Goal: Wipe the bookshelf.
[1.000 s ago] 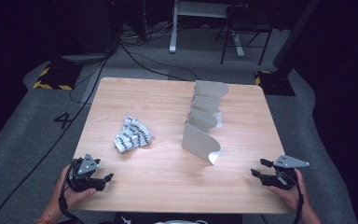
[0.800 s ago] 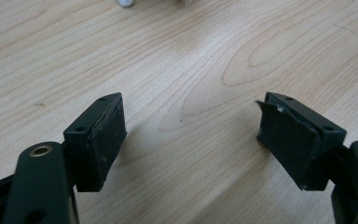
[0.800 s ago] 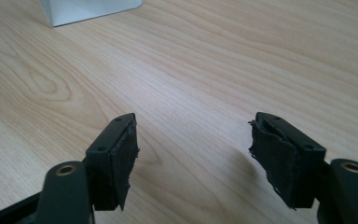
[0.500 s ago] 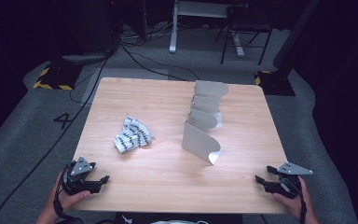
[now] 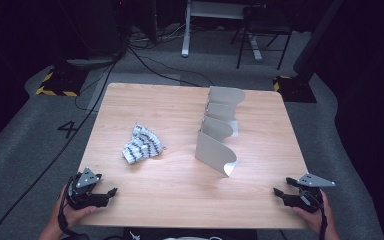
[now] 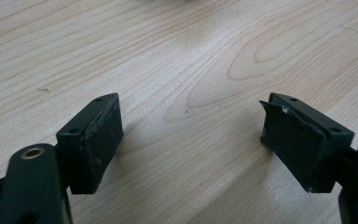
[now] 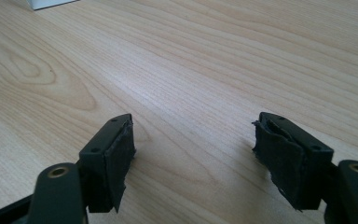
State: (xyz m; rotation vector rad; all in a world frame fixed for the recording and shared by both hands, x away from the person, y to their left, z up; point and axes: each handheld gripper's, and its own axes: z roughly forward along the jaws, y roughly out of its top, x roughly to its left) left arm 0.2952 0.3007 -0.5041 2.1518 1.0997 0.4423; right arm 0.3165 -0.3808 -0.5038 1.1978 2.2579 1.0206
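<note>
My left gripper [image 5: 111, 192] rests at the near left corner of the wooden table [image 5: 180, 205], held by a hand. Its jaws have just been opening and stand open over bare wood [image 6: 191, 106]. At the near right corner, my right gripper [image 5: 279, 192] has also just been opening; it is open with nothing between its pads [image 7: 196, 122]. A crumpled black-and-white patterned cloth [image 5: 141, 145] lies left of centre, well ahead of the left gripper. A white wavy folded sheet [image 5: 219, 131] stands upright right of centre.
Behind the table, a grey carpeted floor carries cables [image 5: 145, 55], a desk leg [image 5: 186, 30] and a chair [image 5: 257, 30]. Yellow-black tape marks [image 5: 55, 90] lie at the far left. A corner of the white sheet [image 7: 51, 3] is at the top of the right gripper view.
Both hands have drifted slightly back toward the near edge of the table. The cloth and the white sheet have not moved.
</note>
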